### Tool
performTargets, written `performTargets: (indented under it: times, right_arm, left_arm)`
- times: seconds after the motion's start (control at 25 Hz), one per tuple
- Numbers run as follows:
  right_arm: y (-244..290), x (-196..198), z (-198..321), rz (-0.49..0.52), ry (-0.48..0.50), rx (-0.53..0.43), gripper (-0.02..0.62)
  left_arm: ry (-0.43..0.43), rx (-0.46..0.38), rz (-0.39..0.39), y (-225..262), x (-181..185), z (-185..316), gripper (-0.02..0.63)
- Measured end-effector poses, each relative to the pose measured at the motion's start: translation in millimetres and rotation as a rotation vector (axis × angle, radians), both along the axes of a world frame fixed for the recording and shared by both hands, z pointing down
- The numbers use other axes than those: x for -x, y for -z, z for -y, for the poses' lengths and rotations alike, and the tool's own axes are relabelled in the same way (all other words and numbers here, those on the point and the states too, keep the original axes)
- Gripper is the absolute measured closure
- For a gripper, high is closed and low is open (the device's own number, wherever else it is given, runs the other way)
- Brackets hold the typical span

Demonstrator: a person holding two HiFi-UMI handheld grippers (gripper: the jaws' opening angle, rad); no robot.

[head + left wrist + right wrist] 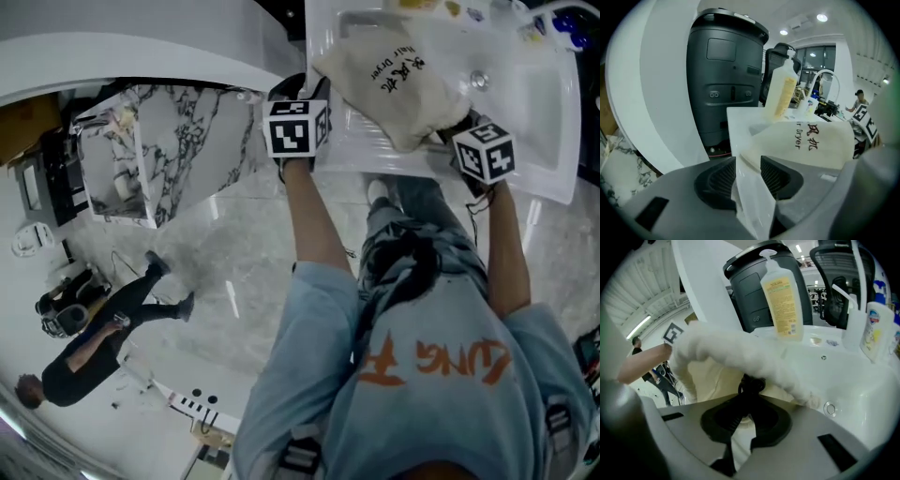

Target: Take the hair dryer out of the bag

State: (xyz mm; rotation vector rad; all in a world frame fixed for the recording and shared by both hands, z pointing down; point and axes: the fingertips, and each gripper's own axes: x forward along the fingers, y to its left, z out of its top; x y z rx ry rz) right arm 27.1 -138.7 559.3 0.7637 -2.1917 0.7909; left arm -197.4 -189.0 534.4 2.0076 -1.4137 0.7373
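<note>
Where it rests, the bag [398, 80] lies diagonally — across the sink [536, 94].

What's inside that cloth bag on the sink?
Only a black looped cord pokes out of the bag, pinched by the right gripper. Cloth covers the rest, so no hair dryer can be seen.

Arms forward — left tool [748, 174] jaws apart, right tool [749, 397] tight on a black cord [751, 382].
</note>
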Motion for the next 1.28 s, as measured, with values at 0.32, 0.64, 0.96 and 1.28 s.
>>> performTargets:
  times: [0.32,0.64,0.96,1.28]
  right_arm:
    - [15,4,1,0.000,0.114,-0.092,0.554]
    - [25,2,4,0.017,0.148,-0.113,0.554]
    - [35,-4,7,0.017,0.127,-0.132,0.554]
    - [49,-17,9,0.010,0.075,-0.161,0.555]
  left_arm:
    - [0.010,0.034,0.045,-13,5,28,0.451]
    - [0.013,0.055,0.095,-18,14,33,0.511]
    - [-0.067,0.076,0.150,-17,8,27,0.588]
    - [-0.065,0.051,0.117,-12,6,12,0.592]
